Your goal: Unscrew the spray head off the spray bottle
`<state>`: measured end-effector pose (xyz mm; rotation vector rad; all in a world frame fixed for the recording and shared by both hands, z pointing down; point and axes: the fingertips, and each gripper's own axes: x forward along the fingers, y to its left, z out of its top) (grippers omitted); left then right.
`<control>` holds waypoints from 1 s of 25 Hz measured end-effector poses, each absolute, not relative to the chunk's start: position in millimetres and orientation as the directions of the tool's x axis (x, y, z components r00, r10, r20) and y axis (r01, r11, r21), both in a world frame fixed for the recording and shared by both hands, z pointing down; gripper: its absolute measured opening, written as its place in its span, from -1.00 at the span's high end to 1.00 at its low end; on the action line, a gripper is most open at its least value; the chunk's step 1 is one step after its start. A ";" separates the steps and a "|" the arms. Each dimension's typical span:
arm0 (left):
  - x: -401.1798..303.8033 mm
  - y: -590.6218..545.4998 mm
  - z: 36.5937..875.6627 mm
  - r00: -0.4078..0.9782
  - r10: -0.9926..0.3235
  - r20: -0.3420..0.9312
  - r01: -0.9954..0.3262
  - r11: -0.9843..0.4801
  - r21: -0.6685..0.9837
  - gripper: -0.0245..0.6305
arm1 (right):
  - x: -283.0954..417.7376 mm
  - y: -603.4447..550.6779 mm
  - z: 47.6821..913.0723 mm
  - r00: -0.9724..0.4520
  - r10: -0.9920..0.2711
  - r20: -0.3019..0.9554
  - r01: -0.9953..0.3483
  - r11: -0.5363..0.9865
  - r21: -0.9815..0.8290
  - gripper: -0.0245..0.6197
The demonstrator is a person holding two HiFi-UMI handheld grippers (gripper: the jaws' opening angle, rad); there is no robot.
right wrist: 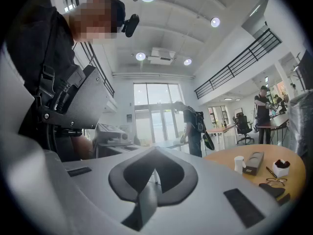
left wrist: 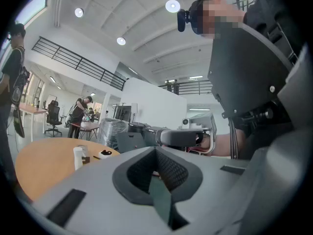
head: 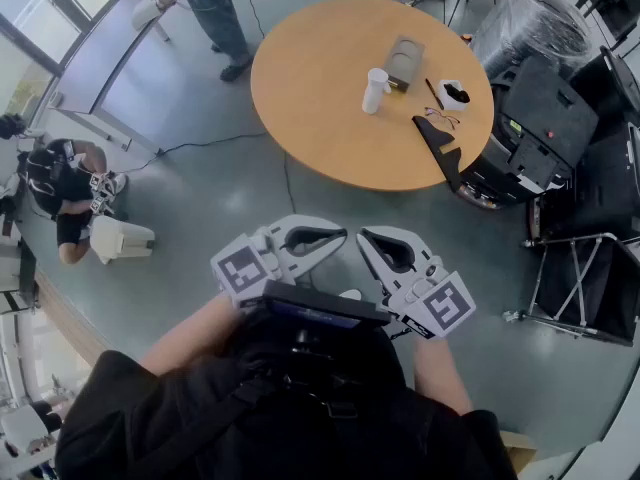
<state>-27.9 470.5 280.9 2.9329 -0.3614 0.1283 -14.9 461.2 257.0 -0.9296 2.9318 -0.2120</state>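
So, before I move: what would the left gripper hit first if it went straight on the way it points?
Probably the right gripper, just ahead of its tip, though depth is unclear.

Bright, even illumination in all three views. In the head view, daylight from the windows (head: 45,3) at upper left, with a pale sheen across the grey floor (head: 200,198) and only a soft, faint shadow under the near rim of the round table (head: 300,118). Pale shells of the left gripper (head: 343,236) and right gripper (head: 361,236) close to washed out. In the gripper views, recessed ceiling lights (left wrist: 172,5) blown to white discs. Tall glazing (right wrist: 151,112) overexposed, with a person (right wrist: 195,126) before it in near silhouette. Strong fisheye bending of the balcony railing (left wrist: 73,60). Black vignette at every corner. Edges crisp from foreground to background.
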 end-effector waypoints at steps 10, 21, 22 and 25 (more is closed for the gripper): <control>36.0 467.0 282.7 0.951 -0.281 0.130 -0.301 -0.938 0.174 0.92 | 47.5 458.3 264.2 -0.840 -0.543 -0.016 -0.532 0.828 -0.177 0.91; 60.4 474.0 291.9 0.937 -0.311 0.158 -0.338 -0.923 0.186 0.92 | 75.2 459.0 278.6 -0.846 -0.533 -0.012 -0.519 0.830 -0.204 0.91; 59.8 472.0 293.3 0.937 -0.310 0.162 -0.338 -0.922 0.187 0.92 | 73.5 457.7 279.0 -0.848 -0.529 -0.011 -0.517 0.832 -0.203 0.91; 57.3 464.7 296.6 0.937 -0.306 0.168 -0.335 -0.923 0.187 0.92 | 68.6 454.1 281.8 -0.853 -0.522 -0.006 -0.510 0.836 -0.203 0.91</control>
